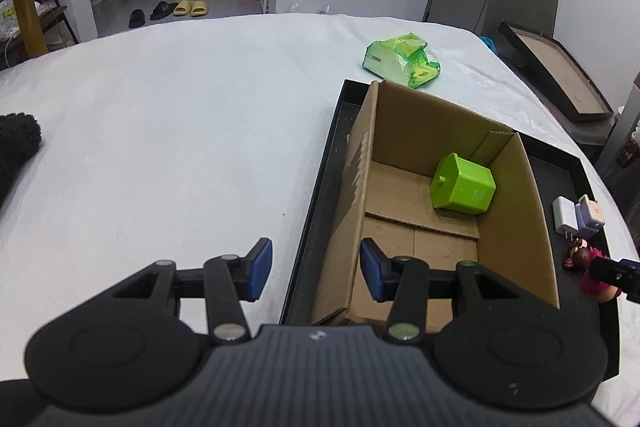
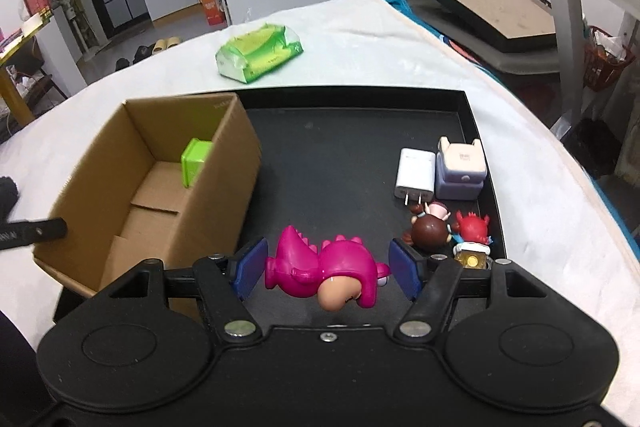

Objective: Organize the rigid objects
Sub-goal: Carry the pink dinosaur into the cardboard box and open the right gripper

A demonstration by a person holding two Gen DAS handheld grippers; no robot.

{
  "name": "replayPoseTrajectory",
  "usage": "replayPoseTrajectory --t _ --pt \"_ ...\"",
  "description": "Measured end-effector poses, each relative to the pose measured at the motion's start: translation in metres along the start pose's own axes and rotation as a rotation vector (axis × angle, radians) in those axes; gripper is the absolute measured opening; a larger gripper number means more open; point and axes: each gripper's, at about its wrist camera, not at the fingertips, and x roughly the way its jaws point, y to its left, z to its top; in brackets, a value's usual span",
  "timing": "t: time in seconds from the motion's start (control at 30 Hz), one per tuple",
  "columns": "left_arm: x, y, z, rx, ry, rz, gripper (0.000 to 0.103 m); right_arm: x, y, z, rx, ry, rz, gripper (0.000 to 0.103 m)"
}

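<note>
1. The white table (image 1: 160,107) carries everything; a green packet (image 2: 259,53) lies apart at its far side, outside the sorting area, so it looks like no part of the present step.
2. The black tray (image 2: 352,147) sits on the table and serves as the staging ground; it holds the box at its left side and the loose pieces along its right wall.
3. The cardboard box (image 2: 224,179) stands open-topped inside the tray, seemingly the place where sorted pieces go; a green cube container (image 1: 462,187) already lies tipped in its far corner.
4. The left gripper (image 1: 316,271) hovers at the box's near left wall with its fingers spread and nothing between them; it appears placed to steady the box, though it is not pinching the wall.
5. The right gripper (image 2: 328,269) has the pink dinosaur figure (image 2: 324,271) between its blue pads, lying on its side above the tray floor; the left pad touches the tail, while contact at the right pad is hard to tell, yet the figure seems carried.
6. A white charger (image 2: 414,175) and a lilac block (image 2: 460,171) stand side by side by the right wall.
7. Small figurines (image 2: 440,231) cluster nearest the right gripper, awaiting their turn.
</note>
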Motion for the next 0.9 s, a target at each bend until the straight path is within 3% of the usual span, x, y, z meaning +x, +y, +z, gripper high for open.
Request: replayPoseTrajectory --t 0.3,0.9 --pt "-0.003 0.011 0.001 -0.077 -0.006 -0.071 0.047 -0.019 0.025 0.008 -0.002 -0.027 -0.030 0.065" --pt "0.001 0.028 -0.003 -0.116 0.007 -0.160 0.046 -0.038 0.079 0.032 -0.066 -0.070 -0.022 0.065"
